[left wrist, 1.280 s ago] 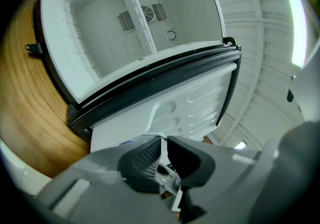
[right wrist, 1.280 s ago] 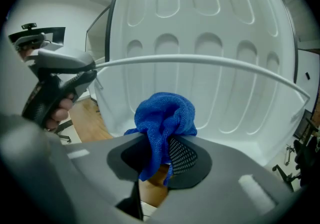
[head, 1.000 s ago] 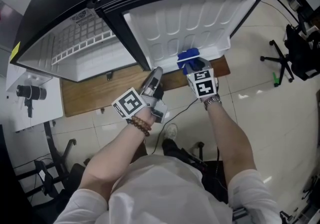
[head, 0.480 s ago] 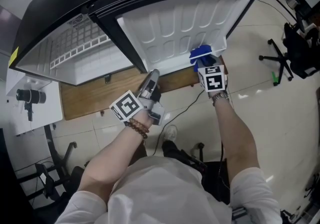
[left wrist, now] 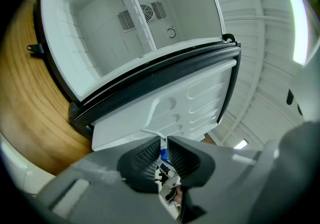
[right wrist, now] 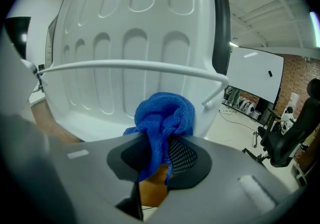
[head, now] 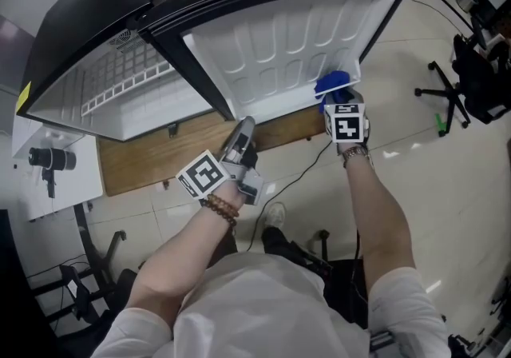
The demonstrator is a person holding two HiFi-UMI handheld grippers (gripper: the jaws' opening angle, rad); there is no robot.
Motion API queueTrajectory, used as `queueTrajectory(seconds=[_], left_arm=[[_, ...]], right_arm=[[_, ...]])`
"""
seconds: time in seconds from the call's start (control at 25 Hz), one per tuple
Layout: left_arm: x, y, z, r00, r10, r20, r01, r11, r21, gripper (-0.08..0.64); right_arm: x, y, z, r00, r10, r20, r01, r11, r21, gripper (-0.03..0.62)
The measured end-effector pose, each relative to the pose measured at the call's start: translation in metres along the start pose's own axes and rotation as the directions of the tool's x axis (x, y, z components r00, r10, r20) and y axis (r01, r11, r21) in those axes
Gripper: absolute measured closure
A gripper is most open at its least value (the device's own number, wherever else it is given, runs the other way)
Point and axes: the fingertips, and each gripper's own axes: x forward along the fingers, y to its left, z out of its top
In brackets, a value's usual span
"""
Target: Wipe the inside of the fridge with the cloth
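Cloth (right wrist: pixel 165 115), clamped in the jaws of the right gripper (right wrist: pixel 160 152), is held at the open fridge door (head: pixel 287 37) for wiping, while the left gripper (left wrist: pixel 164 152) waits, jaws all but together and empty.

In the right gripper view, the lower end of the cloth (right wrist: pixel 165 118) disappears between the fingers (right wrist: pixel 186 159) of the right gripper (right wrist: pixel 160 155). In the head view its marker cube (head: pixel 346 123) covers those fingers. Through the slit of the left gripper (left wrist: pixel 164 149), small items (left wrist: pixel 163 172) are too tiny to identify, and the fridge (left wrist: pixel 90 43) runs off the top edge.

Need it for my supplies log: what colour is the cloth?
Blue; the cloth shows best in the right gripper view.
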Motion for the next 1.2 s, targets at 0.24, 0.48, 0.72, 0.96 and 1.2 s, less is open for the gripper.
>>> queueTrajectory(seconds=[0.24,0.48,0.72,0.96,1.2], left_arm=[[-0.001,-0.001,-0.002,1.0,-0.01,0.0,0.01,1.0,-0.009,0.521],[-0.003,0.004,-0.005,1.0,0.022,-0.012,-0.022,1.0,0.01,0.491],[0.002,0.005,-0.016,1.0,-0.013,-0.009,0.012,0.998,-0.061,0.477],[0.007,0.022,-0.024,0.999,0.031,-0.021,-0.032,0.998,-0.052,0.477],[0.017,0.042,-0.025,0.997,0.08,-0.018,-0.081,0.996,-0.043,0.477]], right_arm=[[-0.012,0.001,0.002,1.0,0.007,0.027,-0.007,1.0,0.0,0.497],[-0.049,0.022,-0.014,0.997,0.059,0.04,-0.059,0.998,0.0,0.497],[-0.091,0.055,-0.034,0.991,0.128,0.041,-0.126,0.991,-0.053,0.497],[-0.125,0.08,-0.036,0.98,0.189,0.07,-0.183,0.979,-0.087,0.497],[-0.144,0.102,-0.003,0.96,0.241,0.14,-0.227,0.968,-0.109,0.497]])
